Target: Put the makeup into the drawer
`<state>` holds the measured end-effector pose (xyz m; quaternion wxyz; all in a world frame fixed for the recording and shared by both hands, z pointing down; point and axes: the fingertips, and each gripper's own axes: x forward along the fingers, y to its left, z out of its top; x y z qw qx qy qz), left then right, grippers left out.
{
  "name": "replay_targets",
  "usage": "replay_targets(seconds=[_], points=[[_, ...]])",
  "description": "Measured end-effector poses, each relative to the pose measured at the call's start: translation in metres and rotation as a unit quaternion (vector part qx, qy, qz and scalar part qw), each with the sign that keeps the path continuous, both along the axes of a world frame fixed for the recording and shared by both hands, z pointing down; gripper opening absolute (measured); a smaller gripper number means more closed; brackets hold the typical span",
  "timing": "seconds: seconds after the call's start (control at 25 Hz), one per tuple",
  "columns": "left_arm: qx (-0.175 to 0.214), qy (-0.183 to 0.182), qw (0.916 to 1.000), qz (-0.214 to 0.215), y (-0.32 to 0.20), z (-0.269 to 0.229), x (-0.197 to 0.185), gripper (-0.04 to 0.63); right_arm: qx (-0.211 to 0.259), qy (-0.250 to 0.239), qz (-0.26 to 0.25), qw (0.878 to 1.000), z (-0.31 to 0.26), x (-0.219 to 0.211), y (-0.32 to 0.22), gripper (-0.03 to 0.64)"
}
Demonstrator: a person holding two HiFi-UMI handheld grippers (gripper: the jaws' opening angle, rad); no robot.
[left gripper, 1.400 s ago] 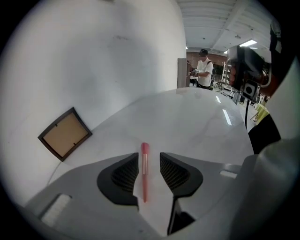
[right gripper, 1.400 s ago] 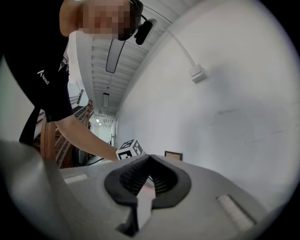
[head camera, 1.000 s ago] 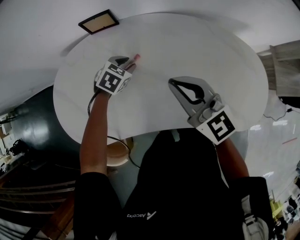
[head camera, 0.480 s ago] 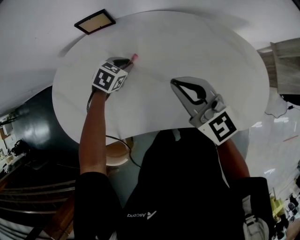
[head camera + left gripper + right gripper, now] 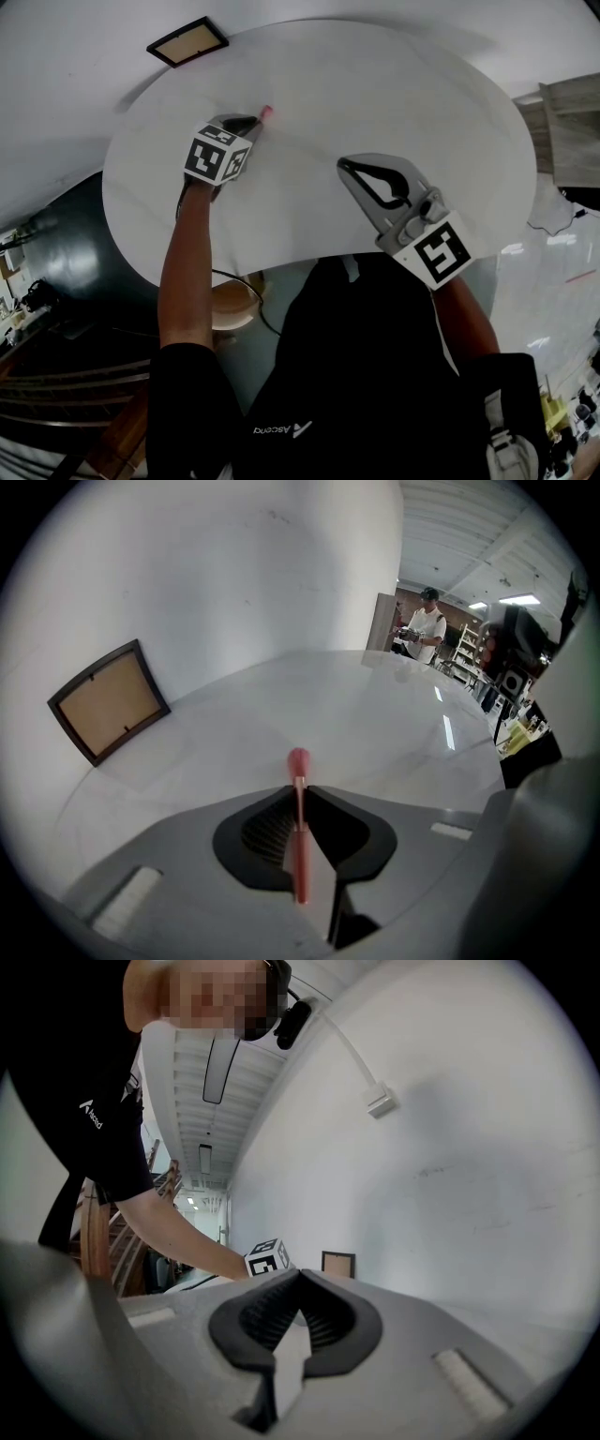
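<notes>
The pink makeup stick [image 5: 299,841] is pinched between the jaws of the left gripper [image 5: 298,787], which have just been closing on it. Its tip pokes out past them over the white table [image 5: 394,94]. The jaws of the right gripper [image 5: 298,1275] are together with nothing between them. White print on the black shirt [image 5: 356,394] seems to read "Ascend".

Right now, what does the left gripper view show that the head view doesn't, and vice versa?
Only the left gripper view: the jaws of the left hand-held gripper, which have just been closing, pinch the pink makeup stick, its tip poking out beyond them. A person stands far off. Only the head view: the right hand-held gripper, shut and empty, over the white round table. Both: the stick's pink tip, the table, the brown frame.
</notes>
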<state>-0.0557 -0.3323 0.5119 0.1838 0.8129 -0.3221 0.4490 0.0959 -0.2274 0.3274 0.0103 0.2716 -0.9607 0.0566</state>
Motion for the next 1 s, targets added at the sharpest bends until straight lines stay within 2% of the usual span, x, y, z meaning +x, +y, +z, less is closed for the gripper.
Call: replay_targets(seconds=[0.16, 0.32, 0.52, 0.72, 1.0], points=[[0.015, 0.012, 0.9997, -0.012, 0.002, -0.007, 0.002, 0.054, 0.004, 0.001, -0.004, 1.0, -0.003, -0.001, 0.001, 0.003], [0.057, 0.036, 0.9973, -0.029, 0.005, -0.031, 0.007, 0.054, 0.012, -0.005, -0.009, 1.0, -0.011, -0.003, 0.002, 0.003], [0.135, 0.092, 0.9844, -0.066, 0.017, -0.082, 0.015, 0.054, 0.021, -0.013, -0.021, 0.999, -0.022, -0.007, 0.004, 0.003], [0.214, 0.155, 0.9577, -0.113, 0.042, -0.135, 0.015, 0.054, 0.036, -0.018, -0.048, 0.998, -0.036, -0.019, 0.009, 0.003], [0.321, 0.211, 0.9058, -0.179, 0.086, -0.194, 0.015, 0.054, 0.053, -0.029, -0.104, 0.993, -0.052, -0.03, 0.022, 0.003]])
